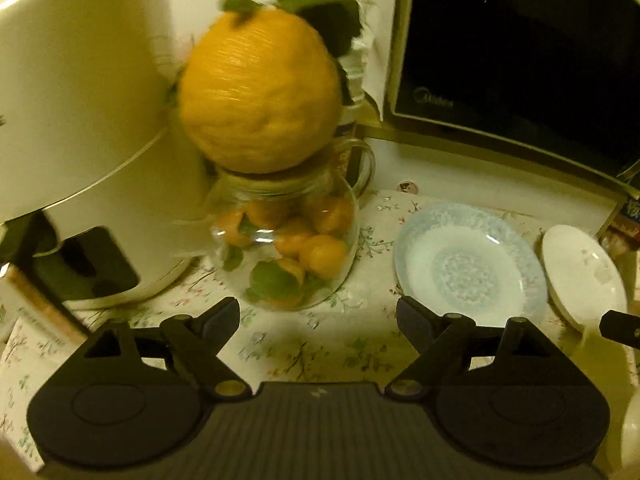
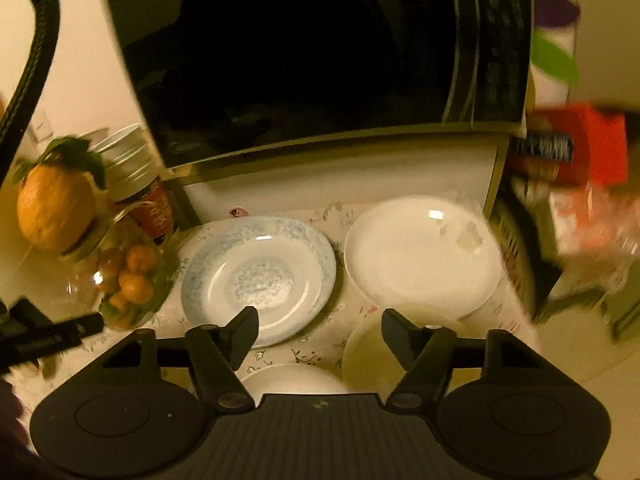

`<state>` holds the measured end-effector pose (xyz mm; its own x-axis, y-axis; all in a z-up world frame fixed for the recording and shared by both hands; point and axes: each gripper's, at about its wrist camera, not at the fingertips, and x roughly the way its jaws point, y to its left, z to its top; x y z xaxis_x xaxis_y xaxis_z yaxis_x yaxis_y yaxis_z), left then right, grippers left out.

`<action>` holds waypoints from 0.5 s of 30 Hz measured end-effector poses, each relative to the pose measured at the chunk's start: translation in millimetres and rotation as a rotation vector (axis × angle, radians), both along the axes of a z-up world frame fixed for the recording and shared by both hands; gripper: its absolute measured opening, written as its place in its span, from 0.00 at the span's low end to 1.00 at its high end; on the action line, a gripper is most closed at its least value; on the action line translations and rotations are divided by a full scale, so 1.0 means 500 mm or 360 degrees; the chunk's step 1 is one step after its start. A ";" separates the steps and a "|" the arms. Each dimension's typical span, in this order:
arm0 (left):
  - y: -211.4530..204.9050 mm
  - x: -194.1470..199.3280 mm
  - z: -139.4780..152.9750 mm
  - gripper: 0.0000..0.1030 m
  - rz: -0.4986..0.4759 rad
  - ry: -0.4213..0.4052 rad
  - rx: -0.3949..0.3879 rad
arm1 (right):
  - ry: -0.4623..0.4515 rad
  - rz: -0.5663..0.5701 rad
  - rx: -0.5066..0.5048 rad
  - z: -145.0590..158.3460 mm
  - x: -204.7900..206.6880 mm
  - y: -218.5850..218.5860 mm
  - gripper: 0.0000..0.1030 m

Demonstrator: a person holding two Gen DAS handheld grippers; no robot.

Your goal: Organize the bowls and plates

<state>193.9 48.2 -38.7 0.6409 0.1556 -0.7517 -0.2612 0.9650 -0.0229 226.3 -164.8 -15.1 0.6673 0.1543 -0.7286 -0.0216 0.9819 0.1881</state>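
With both your left gripper (image 1: 318, 314) and right gripper (image 2: 318, 326) spread and empty, approach the blue plate (image 2: 260, 276) at eleven o'clock, gripping its rim.

On the bench (image 2: 320, 352), two plates sit side by side before the microwave (image 2: 304, 60) — the patterned plate (image 2: 260, 276) left, the plain plate (image 2: 420, 252) right. Left of them stands a jar (image 1: 284, 240) holding small fruits, a large fruit (image 1: 260, 96) on its mouth — a tin (image 2: 140, 180) behind.

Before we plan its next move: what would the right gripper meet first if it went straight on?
Probably the floral tablecloth between the blue-patterned plate and the white plate; the right gripper is open and empty.
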 end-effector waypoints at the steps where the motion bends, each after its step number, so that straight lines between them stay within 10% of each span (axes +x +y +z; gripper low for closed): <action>1: -0.003 0.010 -0.007 0.81 0.0000 0.0004 0.0007 | 0.0028 0.0001 0.0032 -0.008 0.012 0.000 0.56; 11: -0.038 0.079 -0.041 0.88 0.0032 0.0022 0.0079 | 0.0220 -0.0093 0.0233 -0.069 0.085 0.010 0.42; 15: -0.053 0.076 -0.045 0.73 -0.0043 0.0056 0.0027 | 0.0220 -0.0089 0.0224 -0.074 0.096 0.016 0.42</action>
